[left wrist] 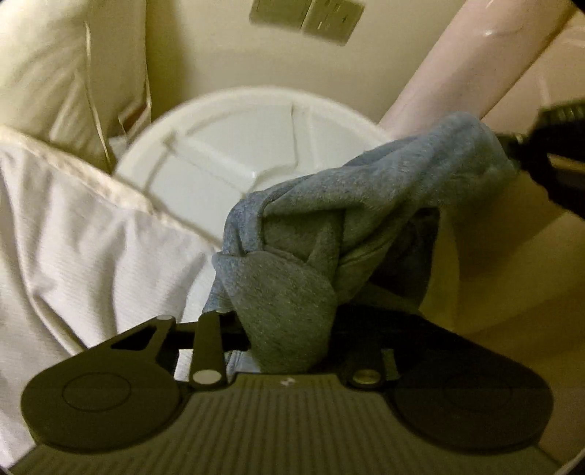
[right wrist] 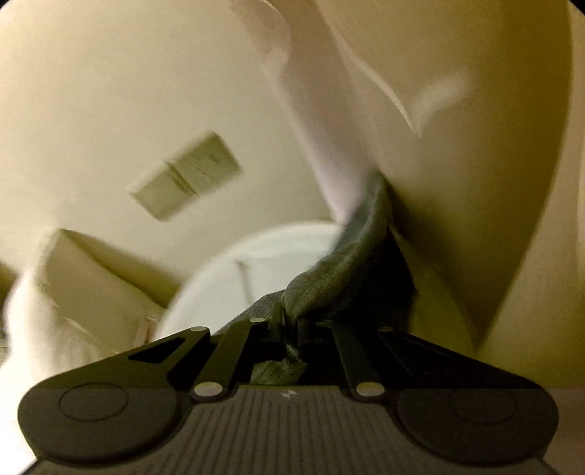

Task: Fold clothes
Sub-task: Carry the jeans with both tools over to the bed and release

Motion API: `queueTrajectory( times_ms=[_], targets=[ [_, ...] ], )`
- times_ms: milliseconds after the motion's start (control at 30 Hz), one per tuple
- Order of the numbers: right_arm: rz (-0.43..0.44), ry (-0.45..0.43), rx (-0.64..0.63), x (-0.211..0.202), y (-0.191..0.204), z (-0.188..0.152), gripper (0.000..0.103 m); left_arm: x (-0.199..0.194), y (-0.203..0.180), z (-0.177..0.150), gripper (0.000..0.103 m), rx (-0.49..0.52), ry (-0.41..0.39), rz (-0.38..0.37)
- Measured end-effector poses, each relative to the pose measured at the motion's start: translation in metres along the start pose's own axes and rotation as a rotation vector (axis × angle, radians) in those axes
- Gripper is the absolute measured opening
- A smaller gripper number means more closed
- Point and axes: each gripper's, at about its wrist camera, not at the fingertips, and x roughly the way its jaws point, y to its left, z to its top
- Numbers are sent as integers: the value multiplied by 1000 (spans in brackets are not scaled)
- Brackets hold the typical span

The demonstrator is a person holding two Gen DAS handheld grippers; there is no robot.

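Nearest in the left wrist view, the left gripper point(left wrist: 285, 329) is pinching a thick bunch of the grey-blue garment point(left wrist: 351, 204), the cloth wadded up between its jaws and spilling over the front of the tool. In the right wrist view the right gripper point(right wrist: 290, 329) has its jaws pressed almost together on a thin hem of the same garment point(right wrist: 351, 255), with a scrap of fabric poking out below the pinch.

The garment hangs between the two tools, twisted and crumpled, stretching from the left gripper up and right to where the dark tip of the other tool shows at the right edge. It looks lifted rather than lying flat. Judging from this, the fold has barely begun: the piece is picked up at two points, but no flat layer or crease shows, so spreading it out, folding and setting it down all remain.

Beyond the cloth sits a round white lid point(left wrist: 237, 146) with raised ribs, seemingly the top of a tub. To the left lies white bedding or a pillow point(left wrist: 73, 234). A pale pink pole point(left wrist: 471, 62) slants up on the right. Farthest off is a cream wall with a switch plate point(left wrist: 307, 16).
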Motion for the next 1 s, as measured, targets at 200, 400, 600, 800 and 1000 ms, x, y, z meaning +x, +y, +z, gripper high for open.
queueTrajectory(
  times_ms=[200,400,600,800,1000],
  targets=[
    [162,-104,-38,-57,15,23,5,-73,-15,-10,24,-14,-168,28],
    [369,-252,-173,-142,48,34,5,-165,-35,-35,24,-99,-383,25],
    [654,-343,-329,-225,104,22,6,-273,-34,-87,24,-250,-615,102],
    [966,-201,-475,-265,195,-32,6,-374,-12,-183,24,-474,-767,304],
    [1257,133,-594,-281,294,-141,6,-473,2,-312,24,-739,-861,671]
  ],
)
